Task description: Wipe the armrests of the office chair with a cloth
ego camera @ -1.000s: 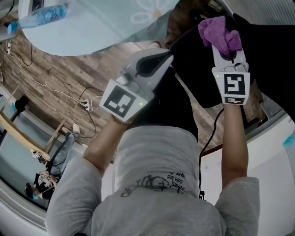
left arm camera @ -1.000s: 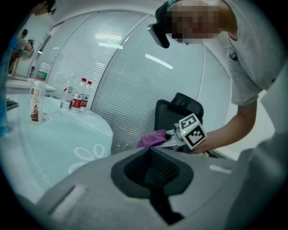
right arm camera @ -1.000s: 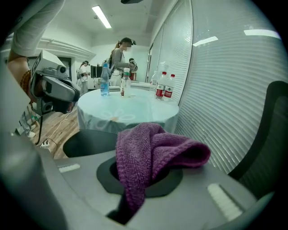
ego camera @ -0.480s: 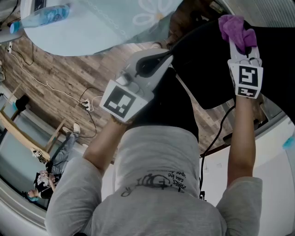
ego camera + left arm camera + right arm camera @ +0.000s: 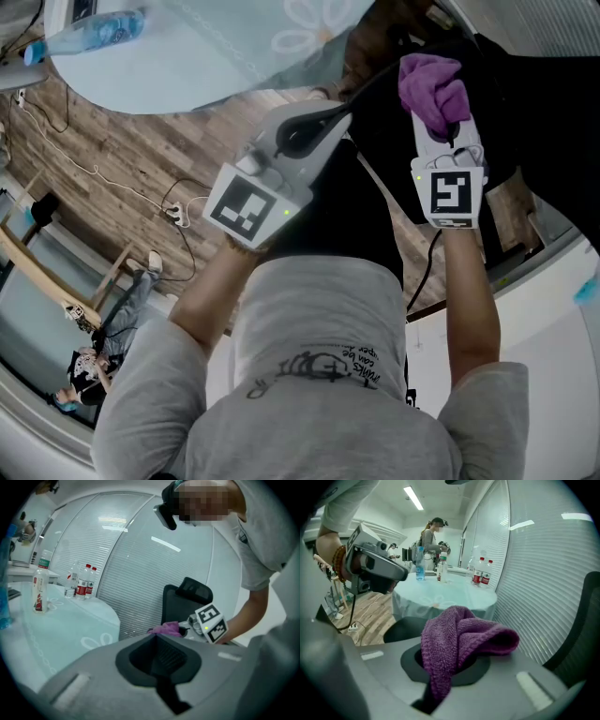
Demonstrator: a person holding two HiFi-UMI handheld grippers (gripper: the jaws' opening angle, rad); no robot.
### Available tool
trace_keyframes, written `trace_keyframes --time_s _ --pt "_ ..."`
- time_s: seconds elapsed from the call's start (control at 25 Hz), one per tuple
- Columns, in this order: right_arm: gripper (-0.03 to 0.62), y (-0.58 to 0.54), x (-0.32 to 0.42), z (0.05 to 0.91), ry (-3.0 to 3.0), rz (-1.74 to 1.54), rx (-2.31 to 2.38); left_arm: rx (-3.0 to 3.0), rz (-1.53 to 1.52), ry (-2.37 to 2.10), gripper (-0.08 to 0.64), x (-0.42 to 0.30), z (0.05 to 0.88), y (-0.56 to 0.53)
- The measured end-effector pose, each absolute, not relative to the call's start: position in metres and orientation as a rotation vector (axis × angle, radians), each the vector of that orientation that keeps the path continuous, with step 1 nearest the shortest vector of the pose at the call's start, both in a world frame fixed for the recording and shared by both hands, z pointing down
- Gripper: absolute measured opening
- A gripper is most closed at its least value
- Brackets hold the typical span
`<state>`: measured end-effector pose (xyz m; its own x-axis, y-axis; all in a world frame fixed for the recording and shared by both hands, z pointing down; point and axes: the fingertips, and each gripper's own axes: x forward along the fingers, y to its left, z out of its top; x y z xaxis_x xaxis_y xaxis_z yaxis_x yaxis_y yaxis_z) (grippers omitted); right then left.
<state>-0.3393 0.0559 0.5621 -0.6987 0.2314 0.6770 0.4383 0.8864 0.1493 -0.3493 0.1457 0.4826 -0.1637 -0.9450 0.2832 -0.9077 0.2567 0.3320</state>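
- My right gripper [image 5: 442, 127] is clamped on the purple cloth [image 5: 429, 82]. Most of the cloth bunches loose ahead of the jaws and flops over their top.
- My left gripper [image 5: 305, 136] has its jaws together on nothing. It is idle, with the cloth straight ahead of it and well apart.
- The black office chair [image 5: 394, 159] lies under and ahead of the right gripper, and its backrest [image 5: 180, 604] rises just beyond the cloth. I cannot pick out the armrest, nor tell whether the cloth touches it.
- To wipe well, I judge I should press the loose bunch flat on the armrest, stroke along its length, grip firmly, and let only fabric meet the chair.
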Motion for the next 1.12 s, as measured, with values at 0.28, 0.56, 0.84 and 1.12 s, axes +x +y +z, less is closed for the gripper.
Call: trace_keyframes --time_s 0.28,0.56,0.84,1.12 --pt "0.031 0.148 -0.312 0.557 -2.352 -0.356 -0.710 1.678 -0.126 -2.105 0.000 -0.346 0.484 0.147" --pt "0.031 0.175 -0.297 0.562 -2.312 -0.371 -0.814 1.671 -0.121 -2.105 0.000 -0.347 0.485 0.149" --pt "0.031 0.131 -0.316 0.558 -2.346 -0.413 -0.720 1.674 -0.120 -2.106 0.000 -0.348 0.485 0.153" --pt "0.031 0.017 -0.344 0.569 -2.335 -0.472 -0.453 1.676 -0.123 -2.095 0.000 -0.346 0.484 0.154"
